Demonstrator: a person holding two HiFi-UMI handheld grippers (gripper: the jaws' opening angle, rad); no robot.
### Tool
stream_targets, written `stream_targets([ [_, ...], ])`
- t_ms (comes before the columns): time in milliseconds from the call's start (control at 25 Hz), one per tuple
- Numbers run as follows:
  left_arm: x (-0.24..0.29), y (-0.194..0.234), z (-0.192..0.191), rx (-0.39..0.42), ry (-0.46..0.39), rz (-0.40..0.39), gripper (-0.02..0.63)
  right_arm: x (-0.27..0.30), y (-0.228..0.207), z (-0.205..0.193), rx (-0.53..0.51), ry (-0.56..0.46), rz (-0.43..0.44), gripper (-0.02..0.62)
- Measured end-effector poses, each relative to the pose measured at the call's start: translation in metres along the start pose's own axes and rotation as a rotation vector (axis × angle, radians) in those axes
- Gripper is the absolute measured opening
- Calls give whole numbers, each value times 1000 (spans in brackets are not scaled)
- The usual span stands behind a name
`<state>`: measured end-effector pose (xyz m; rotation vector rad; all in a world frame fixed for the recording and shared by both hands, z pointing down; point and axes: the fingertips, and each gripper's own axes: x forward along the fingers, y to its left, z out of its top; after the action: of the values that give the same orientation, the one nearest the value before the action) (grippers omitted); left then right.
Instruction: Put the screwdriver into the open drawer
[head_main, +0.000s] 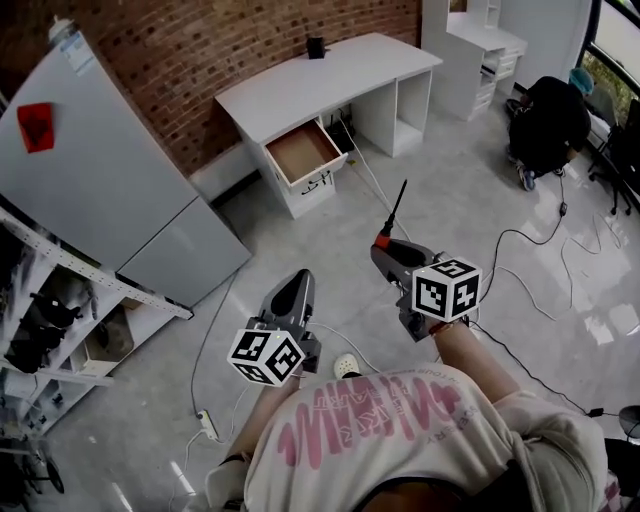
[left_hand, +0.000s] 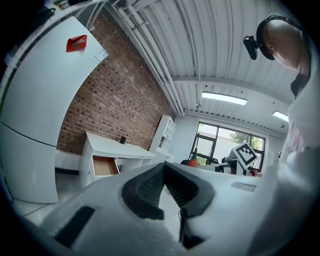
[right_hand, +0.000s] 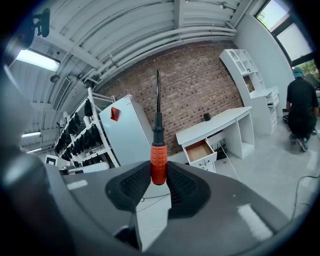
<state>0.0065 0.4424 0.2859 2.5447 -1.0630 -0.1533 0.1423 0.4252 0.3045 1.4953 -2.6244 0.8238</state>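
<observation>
Right tongs (right_hand: 159, 176) are clamped on the screwdriver (right_hand: 158, 161). The pads pinch the orange handle on both sides, near its butt end. The black collar and shaft stand up above the tips, crosswise to the line the tongs point along.

Left tongs (left_hand: 164, 169) are to the left of the right pair, about level w/ them. Their jaws are together at the tips w/ nothing btwn them.

The open drawer (right_hand: 199, 150) is well ahead of both pairs, a bit right of where the right tongs point and a bit left of where the left ones point. It hangs out of a white desk (head_main: 330, 75).

Handling, as judged:
- Prob light and fully stiff, w/ a metal shaft and hard plastic handle. It's not fragile.
- The handle looks ribbed, so the textured pads should bite well, whereas the thin, smooth shaft would be a poor place to grab.
- The handle is the right hold. Mid-handle would be steadier, since w/ the hold this low the shaft's weight sits above the pads and the tool could pivot or swing btwn them.
- The section is round, so it may roll once released. Best to lay it low and flat in the drawer, not drop it.
</observation>
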Motion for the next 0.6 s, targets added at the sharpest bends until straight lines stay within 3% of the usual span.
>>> stream_targets([
  [240,21,67,35,-24,-33,5,2,68,1,26,-20,1,-1,110],
  [400,38,106,54,-17,-10,-7,2,111,0,47,-18,-4,-15,110],
  [600,58,131,60,-15,-3,-19,2,138,-8,54,-27,-4,-25,110],
])
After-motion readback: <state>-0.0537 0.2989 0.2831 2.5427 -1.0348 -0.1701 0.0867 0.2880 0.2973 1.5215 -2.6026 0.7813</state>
